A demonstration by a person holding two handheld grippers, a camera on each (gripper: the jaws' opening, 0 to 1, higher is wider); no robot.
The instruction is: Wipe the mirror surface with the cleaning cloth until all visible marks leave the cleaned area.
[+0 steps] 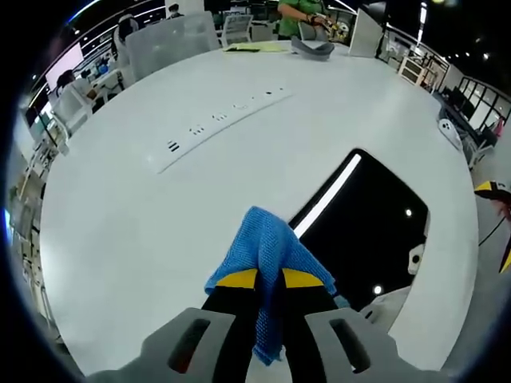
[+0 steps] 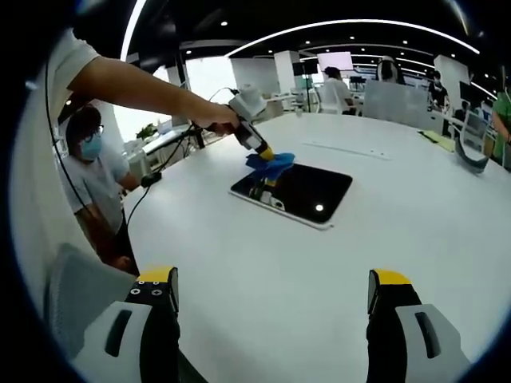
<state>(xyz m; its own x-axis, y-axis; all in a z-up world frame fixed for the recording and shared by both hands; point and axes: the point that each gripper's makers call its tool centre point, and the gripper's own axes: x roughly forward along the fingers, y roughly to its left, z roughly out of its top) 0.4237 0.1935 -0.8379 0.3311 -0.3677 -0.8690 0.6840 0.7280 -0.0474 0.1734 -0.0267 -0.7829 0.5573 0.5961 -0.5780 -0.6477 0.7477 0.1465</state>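
Your left gripper (image 1: pixel 270 279) pinches the blue cloth (image 1: pixel 267 247) beside the mirror (image 1: pixel 375 231); your right gripper (image 2: pixel 271 299) hangs spread.

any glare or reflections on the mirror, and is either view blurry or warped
Left gripper view: the mirror reflects a bright ceiling strip and small lights; the table edge bows strongly; cloth sharp. Right gripper view: one light dot on the mirror; slightly soft, curved edges.
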